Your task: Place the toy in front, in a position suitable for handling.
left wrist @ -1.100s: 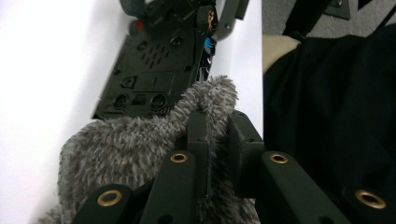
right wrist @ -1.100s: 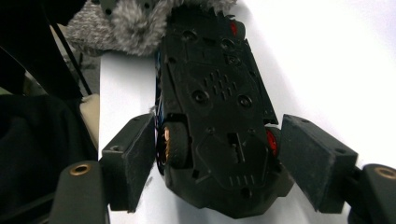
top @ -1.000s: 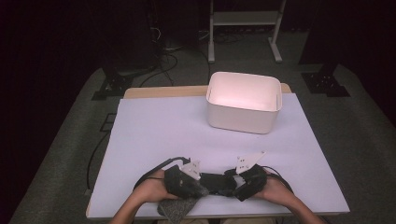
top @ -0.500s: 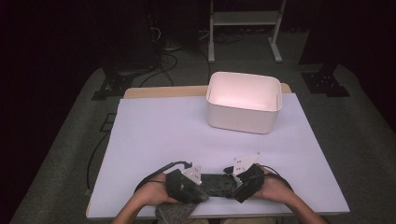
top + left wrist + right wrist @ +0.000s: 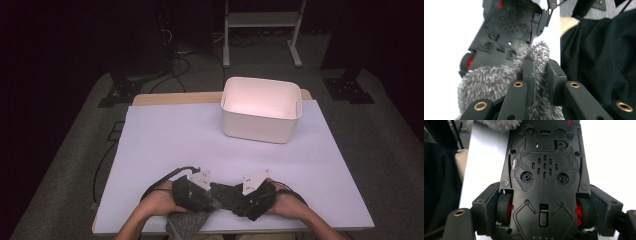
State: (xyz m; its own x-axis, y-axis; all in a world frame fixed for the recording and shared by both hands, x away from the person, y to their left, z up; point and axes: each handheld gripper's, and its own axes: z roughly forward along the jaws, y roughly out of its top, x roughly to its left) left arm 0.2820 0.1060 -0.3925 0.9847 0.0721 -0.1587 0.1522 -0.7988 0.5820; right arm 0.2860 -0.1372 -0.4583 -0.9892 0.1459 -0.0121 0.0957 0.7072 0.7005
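Item: black toy car (image 5: 545,177), underside facing my right gripper (image 5: 252,196), whose jaws stand wide on either side at the wheels and have just been closing slightly; they grip it. My left gripper (image 5: 192,192) is clamped on a grey fuzzy cloth (image 5: 496,82), which touches the car. Location: near edge of the white table (image 5: 165,135), between my hands. Clearance: open surface ahead and to both sides; white bin (image 5: 261,115) well apart at the far edge. Surroundings: grey carpet, dark room.
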